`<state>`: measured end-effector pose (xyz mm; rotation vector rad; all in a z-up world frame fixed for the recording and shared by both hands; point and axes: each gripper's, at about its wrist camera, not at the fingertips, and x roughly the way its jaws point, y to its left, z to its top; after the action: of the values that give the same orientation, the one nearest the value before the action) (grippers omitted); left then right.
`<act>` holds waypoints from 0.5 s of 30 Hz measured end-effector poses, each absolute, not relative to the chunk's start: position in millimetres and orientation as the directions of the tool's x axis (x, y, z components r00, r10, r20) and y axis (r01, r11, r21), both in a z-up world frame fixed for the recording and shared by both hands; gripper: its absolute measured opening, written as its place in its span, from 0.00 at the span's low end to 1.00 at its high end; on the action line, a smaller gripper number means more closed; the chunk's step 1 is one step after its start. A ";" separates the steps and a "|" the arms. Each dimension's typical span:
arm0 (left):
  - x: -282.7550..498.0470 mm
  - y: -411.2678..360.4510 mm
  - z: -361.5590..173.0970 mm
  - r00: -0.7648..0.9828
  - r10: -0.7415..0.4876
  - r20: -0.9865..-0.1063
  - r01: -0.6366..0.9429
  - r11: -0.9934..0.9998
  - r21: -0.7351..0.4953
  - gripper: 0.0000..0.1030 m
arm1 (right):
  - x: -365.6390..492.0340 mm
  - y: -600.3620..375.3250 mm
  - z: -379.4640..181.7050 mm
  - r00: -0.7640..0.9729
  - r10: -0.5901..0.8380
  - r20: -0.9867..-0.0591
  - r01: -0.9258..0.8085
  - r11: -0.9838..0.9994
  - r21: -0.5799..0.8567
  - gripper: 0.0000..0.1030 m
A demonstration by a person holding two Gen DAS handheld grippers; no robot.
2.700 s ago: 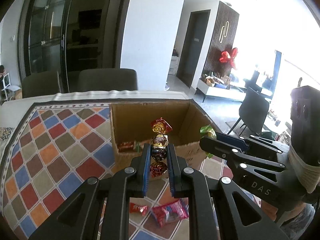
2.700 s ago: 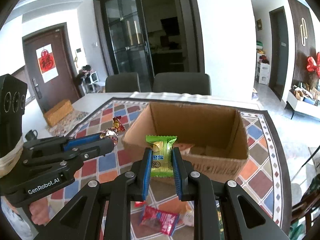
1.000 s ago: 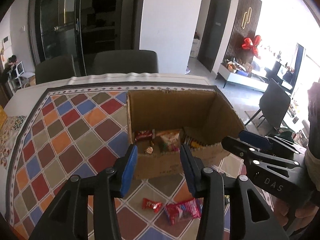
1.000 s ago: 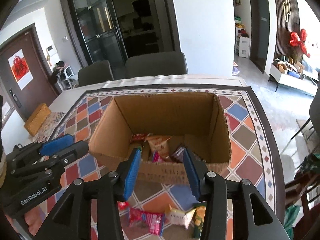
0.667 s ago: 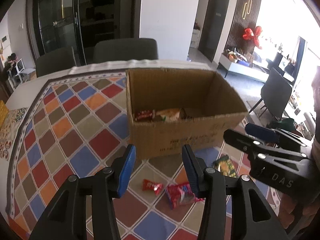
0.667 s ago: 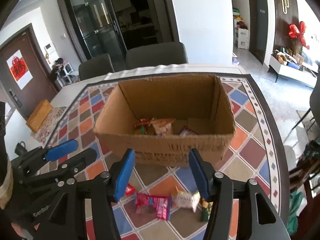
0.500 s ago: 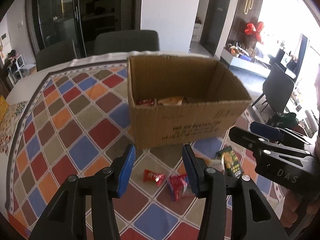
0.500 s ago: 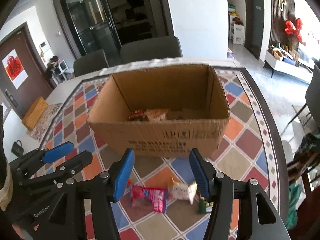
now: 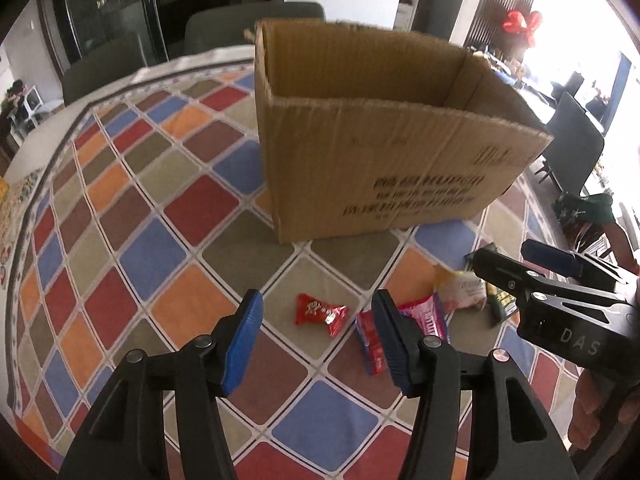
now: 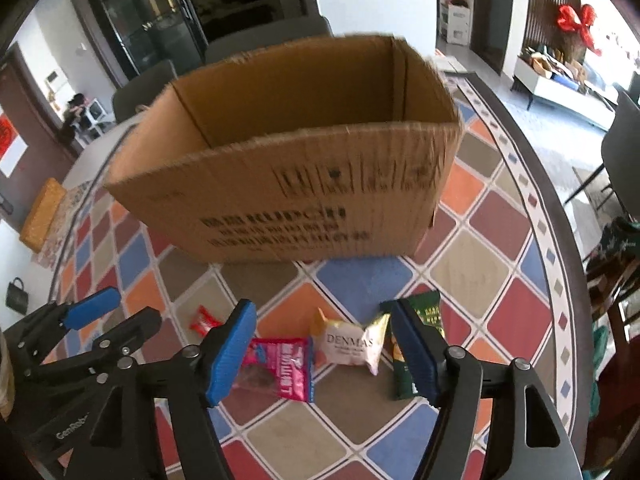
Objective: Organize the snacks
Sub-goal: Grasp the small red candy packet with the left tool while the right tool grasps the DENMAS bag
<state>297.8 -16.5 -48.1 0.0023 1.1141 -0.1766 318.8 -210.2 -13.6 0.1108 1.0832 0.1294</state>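
Observation:
A brown cardboard box (image 9: pixel 380 168) (image 10: pixel 304 200) stands on the patterned tablecloth; its inside is hidden from here. My left gripper (image 9: pixel 316 340) is open and empty, low over a small red candy (image 9: pixel 320 314) and a pink packet (image 9: pixel 400 330). My right gripper (image 10: pixel 324 352) is open and empty, above a white DENMAS packet (image 10: pixel 350 346), with the pink packet (image 10: pixel 282 366) to its left and a dark green packet (image 10: pixel 416 348) partly behind its right finger. The red candy (image 10: pixel 204 322) lies further left.
The table's rounded edge (image 10: pixel 572 280) runs on the right, with dark chairs (image 9: pixel 576 148) beyond it. The other gripper shows in each view: the right one (image 9: pixel 560 300) and the left one (image 10: pixel 80 340).
Both grippers let go of their snacks over the box, opened, then drew back and dropped low in front of it. They now hang just above the loose snacks on the cloth.

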 end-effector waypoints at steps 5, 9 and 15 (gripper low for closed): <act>303.2 -15.5 -63.9 0.395 -0.136 -0.909 0.132 0.987 -0.090 0.54 | 322.5 -211.9 -34.8 0.405 0.155 -0.901 -0.024 0.987 0.160 0.69; 310.2 -14.3 -78.1 0.355 -0.140 -0.924 0.124 0.987 -0.102 0.54 | 325.1 -212.9 -47.0 0.371 0.154 -0.916 -0.004 0.986 0.164 0.69; 315.4 -16.7 -92.4 0.320 -0.140 -0.937 0.126 0.986 -0.105 0.54 | 327.5 -214.4 -57.8 0.346 0.142 -0.927 0.017 0.987 0.158 0.69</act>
<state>315.4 -16.7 -92.4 -0.0136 1.2326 -0.1749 327.5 -214.4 -57.8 0.1487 1.2156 0.0817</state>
